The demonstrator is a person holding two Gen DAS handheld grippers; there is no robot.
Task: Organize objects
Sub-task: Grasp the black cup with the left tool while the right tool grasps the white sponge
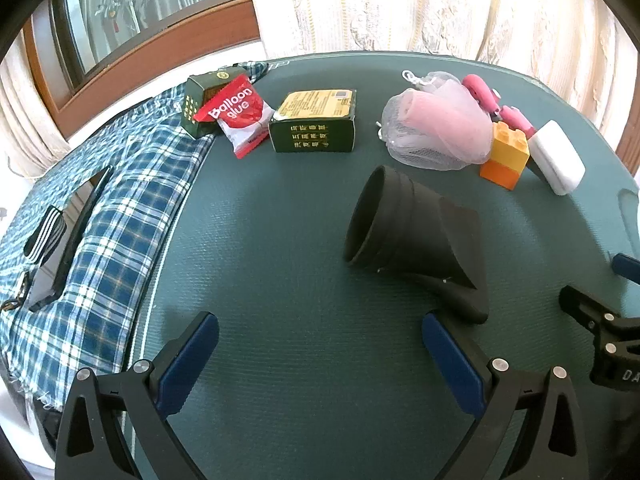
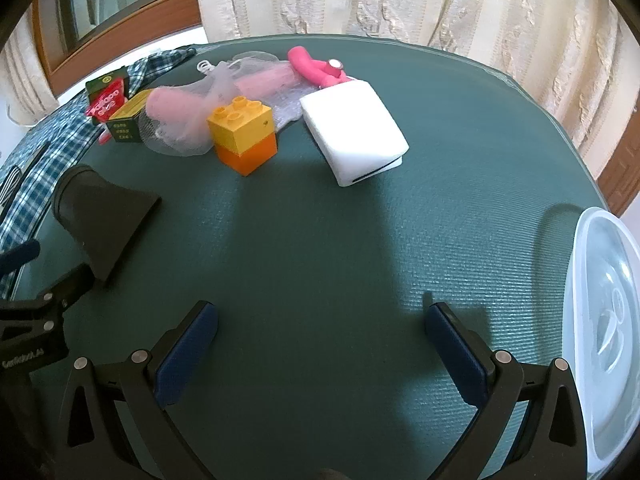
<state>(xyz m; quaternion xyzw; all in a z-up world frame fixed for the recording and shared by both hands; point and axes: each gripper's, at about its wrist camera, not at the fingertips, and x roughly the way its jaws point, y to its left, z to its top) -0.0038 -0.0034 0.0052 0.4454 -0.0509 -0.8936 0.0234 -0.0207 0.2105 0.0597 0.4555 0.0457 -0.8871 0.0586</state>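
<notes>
Far left, draped off the mat's edge: a blue plaid cloth (image 1: pixel 120 216) with a dark flat item lying on it, identity unclear. Next along, at the back of the green mat (image 1: pixel 280 280), a small dark green box (image 1: pixel 196 104) with a red "Balloon glue" packet (image 1: pixel 240 116) propped against it, then a larger green box (image 1: pixel 314 122) just beside. Centre now: a black funnel-shaped nozzle (image 1: pixel 412 236) on its side, round mouth facing left, flat end close to the left gripper (image 1: pixel 320 356) — jaws spread wide, nothing between the blue pads, hovering tilted down over bare mat. Further right, a pink mesh pouch (image 2: pixel 192 120), touching a yellow-and-orange toy brick (image 2: pixel 244 140), a pink handled tool (image 2: pixel 316 68) behind, and a white rectangular case (image 2: pixel 354 136) leaning against that. Right gripper (image 2: pixel 320 348) likewise fully open and empty, over open mat, well apart from every item. Far right edge: a clear plastic container (image 2: pixel 608 340), apparently with its lid on, contents impossible to make out. Looks like the very opening step, nothing sorted yet. Next move probably calls for picking one loose item — nozzle nearest the left, white case or brick for the right — and for getting that container open first if things belong inside.
</notes>
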